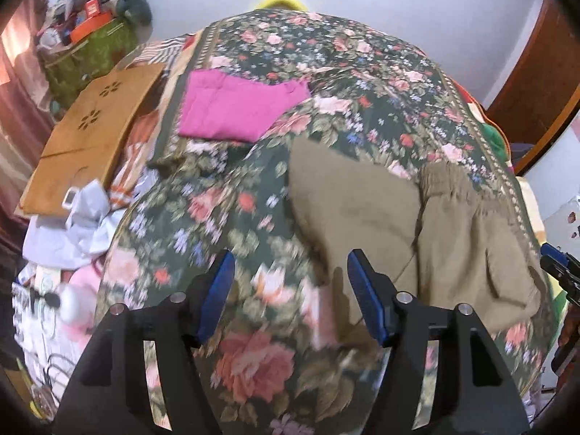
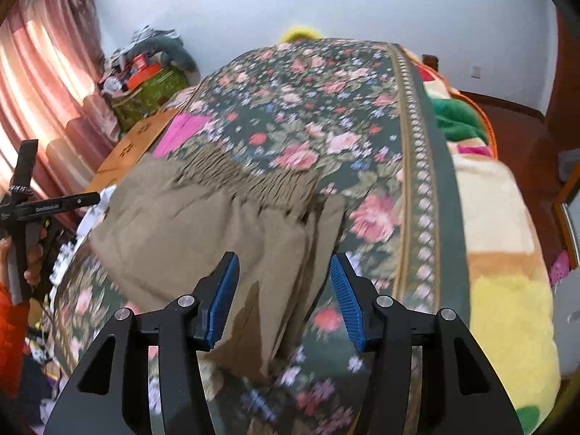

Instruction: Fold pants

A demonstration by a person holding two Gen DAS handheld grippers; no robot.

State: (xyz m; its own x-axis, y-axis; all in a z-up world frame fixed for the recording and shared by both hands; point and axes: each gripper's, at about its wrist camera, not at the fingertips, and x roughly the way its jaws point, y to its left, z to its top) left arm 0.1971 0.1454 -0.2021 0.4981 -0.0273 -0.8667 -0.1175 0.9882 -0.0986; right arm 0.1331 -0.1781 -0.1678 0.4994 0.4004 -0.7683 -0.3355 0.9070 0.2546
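Observation:
Khaki pants (image 1: 380,217) lie folded on the floral bedspread (image 1: 253,362), with the elastic waistband (image 2: 246,177) at the far end. In the left wrist view my left gripper (image 1: 290,257) stands open over the bedspread at the pants' left edge, and nothing is pinched. My right gripper (image 2: 283,259) is open above the pants' (image 2: 188,224) near right corner; the cloth lies flat beneath the jaws, clear of the pads. The right gripper's tip (image 1: 558,268) shows at the left wrist view's right edge. A hand (image 2: 32,257) holds the left gripper's handle (image 2: 21,199).
A folded pink garment (image 1: 239,108) lies further up the bed. Left of the bed are a brown board (image 1: 98,127), crumpled pale cloth (image 1: 72,228) and a green bag piled with clutter (image 1: 90,47). A cream and yellow blanket (image 2: 507,290) lies along the right side.

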